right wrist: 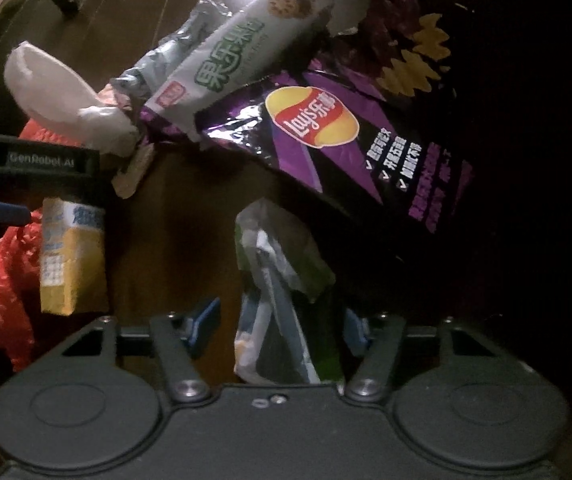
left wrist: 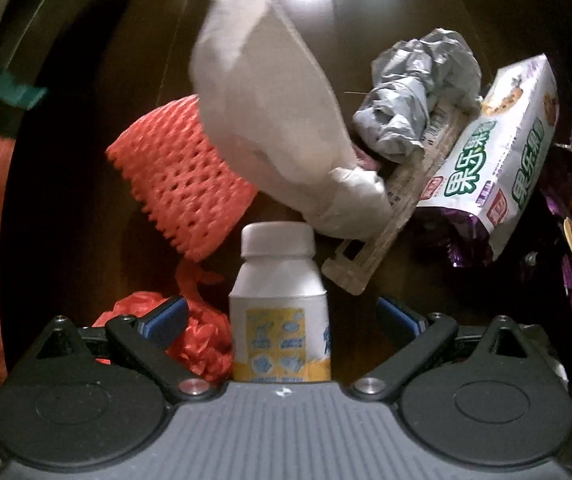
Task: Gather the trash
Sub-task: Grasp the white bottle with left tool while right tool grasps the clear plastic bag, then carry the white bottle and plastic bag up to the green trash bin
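Note:
Trash lies scattered on a dark brown surface (left wrist: 77,248). My left gripper (left wrist: 281,318) points straight down and is open. A small white bottle (left wrist: 279,300) with a yellow label lies between its blue pads (left wrist: 165,318), which stand clear of it on both sides. My right gripper (right wrist: 279,324) straddles a crumpled white-green wrapper (right wrist: 281,280). Its left pad (right wrist: 205,320) stands apart from the wrapper, and the right pad is close against it. In the right wrist view the left gripper's body (right wrist: 33,160) and the bottle (right wrist: 71,256) show at the left.
Around the bottle lie an orange foam net (left wrist: 181,176), a red plastic bag (left wrist: 201,340), a wad of white paper (left wrist: 269,120), a grey crumpled bag (left wrist: 414,96) and a white-green cookie pack (left wrist: 502,152). A purple chip bag (right wrist: 346,132) lies just beyond the wrapper.

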`<control>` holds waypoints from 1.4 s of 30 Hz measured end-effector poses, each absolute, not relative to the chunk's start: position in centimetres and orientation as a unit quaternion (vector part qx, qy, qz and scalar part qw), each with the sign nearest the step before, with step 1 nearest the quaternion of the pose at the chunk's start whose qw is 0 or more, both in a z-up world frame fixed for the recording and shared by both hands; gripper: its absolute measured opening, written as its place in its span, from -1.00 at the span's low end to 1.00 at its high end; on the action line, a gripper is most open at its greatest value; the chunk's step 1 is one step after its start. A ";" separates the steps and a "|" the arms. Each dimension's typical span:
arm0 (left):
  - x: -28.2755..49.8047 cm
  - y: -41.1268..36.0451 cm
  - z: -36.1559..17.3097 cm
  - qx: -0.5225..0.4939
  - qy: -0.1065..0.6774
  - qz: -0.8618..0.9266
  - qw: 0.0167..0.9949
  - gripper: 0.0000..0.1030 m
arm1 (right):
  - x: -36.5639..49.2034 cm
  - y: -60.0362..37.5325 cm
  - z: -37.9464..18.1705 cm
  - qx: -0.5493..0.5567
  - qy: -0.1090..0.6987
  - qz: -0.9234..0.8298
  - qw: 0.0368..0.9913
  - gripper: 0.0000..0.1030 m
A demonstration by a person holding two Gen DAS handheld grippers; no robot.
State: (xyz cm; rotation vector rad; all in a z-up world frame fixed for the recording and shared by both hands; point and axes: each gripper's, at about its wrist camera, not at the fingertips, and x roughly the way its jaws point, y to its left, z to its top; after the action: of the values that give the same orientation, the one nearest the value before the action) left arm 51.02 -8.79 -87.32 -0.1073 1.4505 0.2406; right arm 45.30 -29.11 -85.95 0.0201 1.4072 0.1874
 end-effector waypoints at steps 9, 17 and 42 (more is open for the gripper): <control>51.3 -10.9 -88.0 -0.011 0.666 0.101 0.739 0.01 | 45.2 -29.5 -87.0 0.015 0.641 0.068 0.764 -0.24; 49.5 -10.0 -86.9 -0.037 0.669 0.099 0.735 0.00 | 44.1 -28.8 -86.5 -0.005 0.633 0.069 0.771 -0.78; 42.1 -8.6 -52.1 -0.070 0.629 0.047 0.773 -0.02 | 40.1 -27.1 -53.5 0.009 0.587 0.120 0.801 -0.84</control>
State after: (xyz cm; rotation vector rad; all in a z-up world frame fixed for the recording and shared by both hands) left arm 42.12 -8.60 -52.10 -0.1521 1.3628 0.1009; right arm 40.11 -27.13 -53.54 0.0187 1.2585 0.2579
